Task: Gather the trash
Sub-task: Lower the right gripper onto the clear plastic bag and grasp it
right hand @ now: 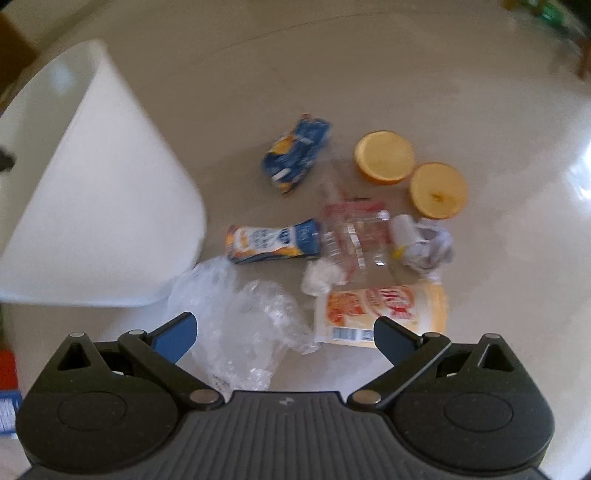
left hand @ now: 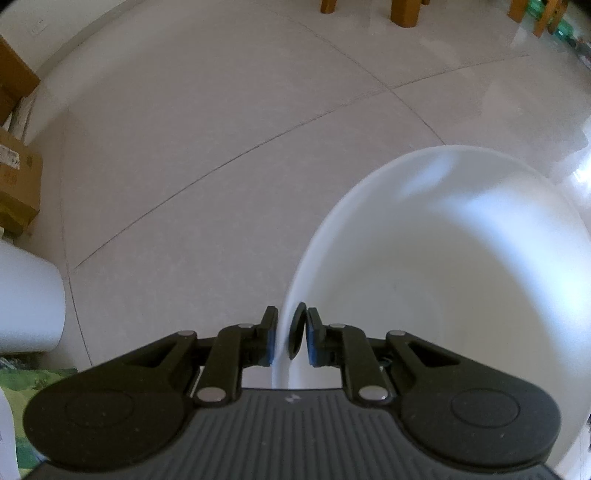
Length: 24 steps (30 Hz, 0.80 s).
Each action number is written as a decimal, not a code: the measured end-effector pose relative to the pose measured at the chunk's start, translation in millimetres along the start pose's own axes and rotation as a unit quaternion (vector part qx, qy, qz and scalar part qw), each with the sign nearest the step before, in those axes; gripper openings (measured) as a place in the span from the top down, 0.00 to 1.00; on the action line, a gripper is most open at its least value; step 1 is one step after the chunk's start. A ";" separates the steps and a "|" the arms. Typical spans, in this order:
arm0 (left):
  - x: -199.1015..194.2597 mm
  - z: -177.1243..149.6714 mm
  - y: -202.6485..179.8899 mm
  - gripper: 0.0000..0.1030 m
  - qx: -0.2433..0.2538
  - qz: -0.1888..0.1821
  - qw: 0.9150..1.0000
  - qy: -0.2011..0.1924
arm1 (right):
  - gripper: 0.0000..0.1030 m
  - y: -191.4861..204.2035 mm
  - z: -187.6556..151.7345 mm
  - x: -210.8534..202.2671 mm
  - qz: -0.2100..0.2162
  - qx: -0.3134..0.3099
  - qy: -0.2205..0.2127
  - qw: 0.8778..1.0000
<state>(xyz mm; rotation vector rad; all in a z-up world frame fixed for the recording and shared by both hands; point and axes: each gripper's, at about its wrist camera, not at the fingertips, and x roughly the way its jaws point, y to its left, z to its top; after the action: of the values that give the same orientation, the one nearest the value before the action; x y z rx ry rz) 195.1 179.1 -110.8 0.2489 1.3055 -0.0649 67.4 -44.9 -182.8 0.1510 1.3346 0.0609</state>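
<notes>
My left gripper is shut on the rim of a white plastic bin, which looks bare inside. The bin stands at the left in the right wrist view. My right gripper is open and hangs over a crumpled clear plastic bag on the floor, which lies between its fingers. Beyond lie a yellow packet, two blue snack wrappers, a clear wrapper with red print, crumpled paper, a white tissue and two orange halves.
The floor is pale glossy tile. Cardboard boxes and a white rounded object stand at the left edge, with green cloth below them. Wooden furniture legs rise at the far side.
</notes>
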 end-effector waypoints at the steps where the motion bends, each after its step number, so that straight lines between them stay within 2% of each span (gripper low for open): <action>1: -0.1 0.4 -1.0 0.86 -0.002 0.002 1.000 -0.001 | 0.00 1.5 -4.0 3.2 0.014 -0.015 -0.005 1.000; 6: -2.0 -6.2 8.3 0.85 -0.003 0.009 1.000 0.000 | 0.00 12.1 -22.2 24.5 0.052 -0.088 -0.019 0.995; 12: -1.7 -8.6 11.9 0.85 -0.019 0.010 1.000 0.002 | 0.00 29.7 -27.3 52.3 0.079 -0.155 0.004 0.985; 17: -3.6 -12.4 15.2 0.86 -0.024 0.010 1.000 0.001 | 0.00 49.1 -29.4 66.9 0.077 -0.213 0.012 0.974; 24: 0.3 -10.2 17.2 0.86 -0.023 0.013 1.000 0.005 | 0.00 66.0 -33.0 108.8 0.075 -0.203 0.039 0.976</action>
<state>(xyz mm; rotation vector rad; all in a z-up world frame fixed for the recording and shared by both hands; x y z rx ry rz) 188.8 198.1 -111.1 0.2266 1.3112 -0.0109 63.6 37.1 -285.6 -0.0988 1.3608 0.4683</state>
